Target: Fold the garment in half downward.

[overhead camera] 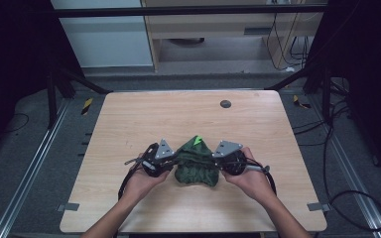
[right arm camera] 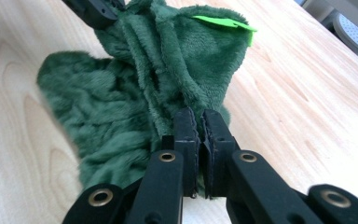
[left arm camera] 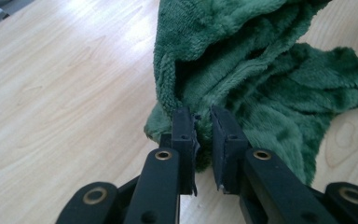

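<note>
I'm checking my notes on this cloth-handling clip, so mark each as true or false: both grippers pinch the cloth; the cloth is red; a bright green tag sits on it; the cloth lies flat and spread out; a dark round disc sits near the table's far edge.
1. Both the left gripper and right gripper pinch the green towel: true.
2. The cloth is red: false, it is dark green.
3. A bright green tag sits on it: true.
4. It lies flat: false, it is bunched and partly lifted between the grippers.
5. A dark disc sits near the wooden table's far edge: true.
</note>
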Demonstrator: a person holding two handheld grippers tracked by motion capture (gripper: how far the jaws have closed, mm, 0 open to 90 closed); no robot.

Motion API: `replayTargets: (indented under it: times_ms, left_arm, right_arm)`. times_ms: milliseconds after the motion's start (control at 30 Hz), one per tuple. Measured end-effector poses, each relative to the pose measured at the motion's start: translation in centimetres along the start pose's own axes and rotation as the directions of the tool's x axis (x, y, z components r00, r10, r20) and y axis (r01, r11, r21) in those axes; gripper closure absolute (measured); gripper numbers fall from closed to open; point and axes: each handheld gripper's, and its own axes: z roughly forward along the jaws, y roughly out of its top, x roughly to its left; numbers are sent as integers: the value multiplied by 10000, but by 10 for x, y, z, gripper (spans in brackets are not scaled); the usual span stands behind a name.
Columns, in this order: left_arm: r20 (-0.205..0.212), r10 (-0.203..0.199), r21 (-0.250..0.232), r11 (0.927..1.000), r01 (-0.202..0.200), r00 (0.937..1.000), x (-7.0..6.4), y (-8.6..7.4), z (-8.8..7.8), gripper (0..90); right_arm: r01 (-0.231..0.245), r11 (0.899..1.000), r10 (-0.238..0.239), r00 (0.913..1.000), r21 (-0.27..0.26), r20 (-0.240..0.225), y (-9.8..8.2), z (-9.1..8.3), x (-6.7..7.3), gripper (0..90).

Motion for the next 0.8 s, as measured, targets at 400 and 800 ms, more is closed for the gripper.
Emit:
replayTargets:
  times_ms: [400, 800]
  left_arm:
    - [175, -29, 6, 10000, 29, 9998, -10, -14, -2, 796]
    - [364, 10, 16, 10000, -11, 9993, -19, -26, -4, 787]
  right_arm:
    - [260, 9996, -263, 9994, -137, -240, -11, -3, 17, 860]
    - [412, 9991, -415, 9986, -87, -336, -25, -5, 33, 852]
